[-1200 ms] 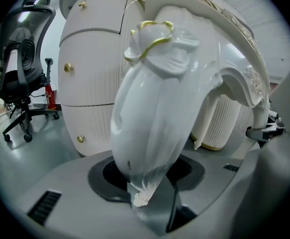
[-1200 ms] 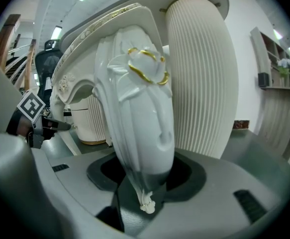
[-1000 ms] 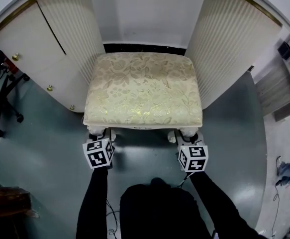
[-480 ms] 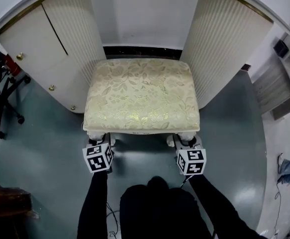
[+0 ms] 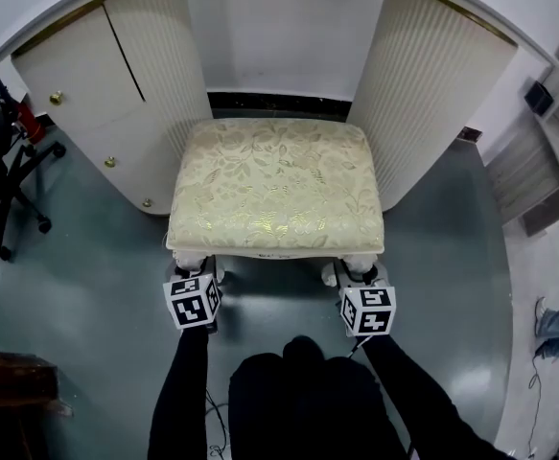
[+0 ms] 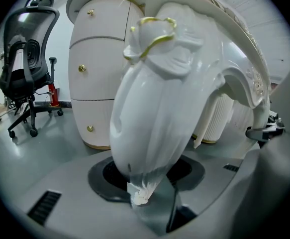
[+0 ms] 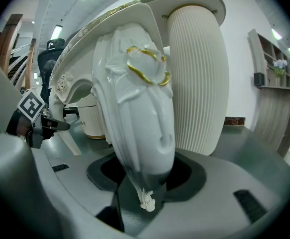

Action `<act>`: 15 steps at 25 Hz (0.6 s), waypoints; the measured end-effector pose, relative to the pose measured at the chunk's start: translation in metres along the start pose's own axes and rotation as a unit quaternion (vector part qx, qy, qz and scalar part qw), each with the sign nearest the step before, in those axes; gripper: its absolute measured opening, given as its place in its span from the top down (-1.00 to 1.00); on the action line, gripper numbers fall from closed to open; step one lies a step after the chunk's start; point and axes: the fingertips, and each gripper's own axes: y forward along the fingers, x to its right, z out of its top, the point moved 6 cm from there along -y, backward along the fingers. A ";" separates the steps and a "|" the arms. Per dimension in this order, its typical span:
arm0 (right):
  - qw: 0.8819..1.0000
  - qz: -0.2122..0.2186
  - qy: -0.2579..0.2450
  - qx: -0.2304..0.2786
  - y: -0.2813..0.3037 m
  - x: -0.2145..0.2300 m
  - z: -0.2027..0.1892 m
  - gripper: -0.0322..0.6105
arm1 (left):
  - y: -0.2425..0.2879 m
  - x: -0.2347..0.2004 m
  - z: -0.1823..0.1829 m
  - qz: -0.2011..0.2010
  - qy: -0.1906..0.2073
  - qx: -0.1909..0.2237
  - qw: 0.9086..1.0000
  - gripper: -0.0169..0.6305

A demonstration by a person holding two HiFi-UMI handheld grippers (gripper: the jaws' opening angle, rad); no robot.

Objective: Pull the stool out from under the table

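The stool [image 5: 277, 185], with a cream floral cushion and carved white legs trimmed in gold, stands on the glossy grey-green floor [image 5: 87, 286] in the gap between the 2 rounded pedestals of the white desk [image 5: 432, 84]. Its whole seat shows from above, and its front edge lies past the pedestals on the person's side. The left gripper [image 5: 192, 274] is low at the stool's left front leg [image 6: 154, 113]. The left gripper view shows that leg filling the space between the fingers, its narrow foot set down in the throat of the tool, so the fingers are clamped on it at a fairly wide spread. The right gripper [image 5: 363, 278] has the right front leg [image 7: 140, 113] in the same way, with the fingers pressed on the carved leg and its foot tip low between them. Both marker cubes [image 5: 194, 301] sit just in front of the seat's front corners, and the black sleeves [image 5: 178, 391] reach down to them. The left pedestal [image 5: 97, 94] carries small gold knobs on its drawer fronts. A black office chair [image 6: 25, 59] stands on castors well to the left of the desk.
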 end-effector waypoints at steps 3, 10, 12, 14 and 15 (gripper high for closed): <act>1.000 0.001 -0.001 -0.004 -0.001 -0.001 -0.001 0.28 | -0.002 0.000 -0.002 0.003 -0.001 -0.003 1.000 0.32; 1.000 -0.001 0.000 -0.004 -0.002 -0.001 -0.001 0.28 | -0.004 0.000 -0.003 0.003 -0.003 -0.005 1.000 0.32; 1.000 -0.003 0.000 -0.003 -0.001 0.000 0.000 0.28 | -0.003 0.000 -0.002 0.004 -0.003 0.000 1.000 0.32; 1.000 -0.006 0.000 -0.003 -0.002 0.000 -0.001 0.28 | -0.004 0.001 -0.002 0.003 -0.003 0.003 1.000 0.32; 1.000 -0.008 0.000 -0.004 -0.002 0.000 -0.001 0.28 | -0.004 0.001 -0.002 0.003 -0.003 0.003 1.000 0.32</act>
